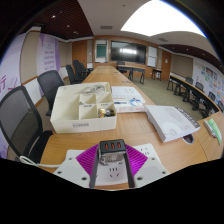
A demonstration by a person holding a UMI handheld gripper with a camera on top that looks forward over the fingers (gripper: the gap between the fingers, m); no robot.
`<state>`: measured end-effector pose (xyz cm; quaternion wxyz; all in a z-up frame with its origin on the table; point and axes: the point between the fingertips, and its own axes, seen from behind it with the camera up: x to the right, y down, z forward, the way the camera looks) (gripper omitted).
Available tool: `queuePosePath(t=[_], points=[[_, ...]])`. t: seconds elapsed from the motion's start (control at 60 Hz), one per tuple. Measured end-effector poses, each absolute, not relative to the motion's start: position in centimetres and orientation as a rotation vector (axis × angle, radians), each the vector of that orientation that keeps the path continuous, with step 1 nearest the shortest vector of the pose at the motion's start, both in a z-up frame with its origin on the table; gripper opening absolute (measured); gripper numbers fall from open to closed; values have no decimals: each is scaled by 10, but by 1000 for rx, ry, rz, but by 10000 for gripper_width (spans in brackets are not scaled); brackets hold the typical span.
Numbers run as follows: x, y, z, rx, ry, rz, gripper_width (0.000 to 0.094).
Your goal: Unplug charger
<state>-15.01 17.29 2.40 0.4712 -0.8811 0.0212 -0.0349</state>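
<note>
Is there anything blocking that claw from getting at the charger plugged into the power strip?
Nothing visible stands in the way. The charger sits in the white power strip right between the claw and its purple pads, apparently pressed by both. The white tray and papers lie beyond, clear of it.

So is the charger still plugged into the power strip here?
Plugged in. The dark charger sits seated on the white power strip, between the fingers; whether the gripper presses it, cannot tell.

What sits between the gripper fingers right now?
In the gripper view, the black charger stands between the gripper's purple pads, plugged into the white power strip beneath.
</note>
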Motion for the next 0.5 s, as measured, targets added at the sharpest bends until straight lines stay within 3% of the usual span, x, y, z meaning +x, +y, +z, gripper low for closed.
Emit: queuePosePath(t=[0.017,0.1,0.283,0.4,0.45,0.5], points=[[-149,174,23,-2160,53,-88,384],[-150,174,24,-2148,46,-75,359],[-150,175,26,-2145,49,-57,213],[-149,175,29,-2154,63,-54,184],[-149,185,80,-2011,7,-97,184],[-153,199,163,-1859,-56,-137,183]])
